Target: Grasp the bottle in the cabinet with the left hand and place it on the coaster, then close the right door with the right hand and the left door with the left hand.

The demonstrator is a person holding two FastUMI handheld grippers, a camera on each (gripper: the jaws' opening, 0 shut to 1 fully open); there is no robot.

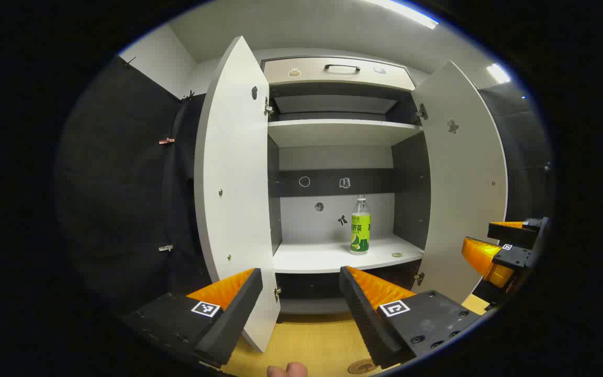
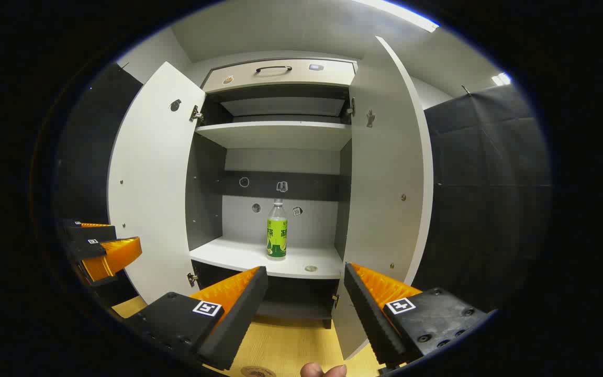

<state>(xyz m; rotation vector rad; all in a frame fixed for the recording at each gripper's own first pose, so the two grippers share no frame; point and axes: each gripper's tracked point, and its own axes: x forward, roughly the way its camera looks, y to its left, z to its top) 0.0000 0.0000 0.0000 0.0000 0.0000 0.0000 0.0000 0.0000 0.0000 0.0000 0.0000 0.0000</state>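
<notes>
A clear bottle (image 1: 360, 225) with a green label and white cap stands upright on the lower shelf (image 1: 312, 256) of the open cabinet, right of its middle. My left gripper (image 1: 300, 272) is open and empty, well in front of the shelf and apart from the bottle. The left door (image 1: 233, 183) and right door (image 1: 464, 178) both stand wide open. A round brown coaster (image 1: 361, 366) lies on the wooden top below my fingers. In the right gripper view the bottle (image 2: 276, 230) stands ahead, and my right gripper (image 2: 305, 269) is open and empty, near the right door (image 2: 390, 183).
A small round disc (image 1: 397, 255) lies on the shelf right of the bottle. Above are an upper shelf (image 1: 341, 131) and a drawer with a dark handle (image 1: 342, 68). The right gripper (image 1: 505, 246) hangs beside the right door. A person's fingertip (image 1: 287, 370) is at the bottom edge.
</notes>
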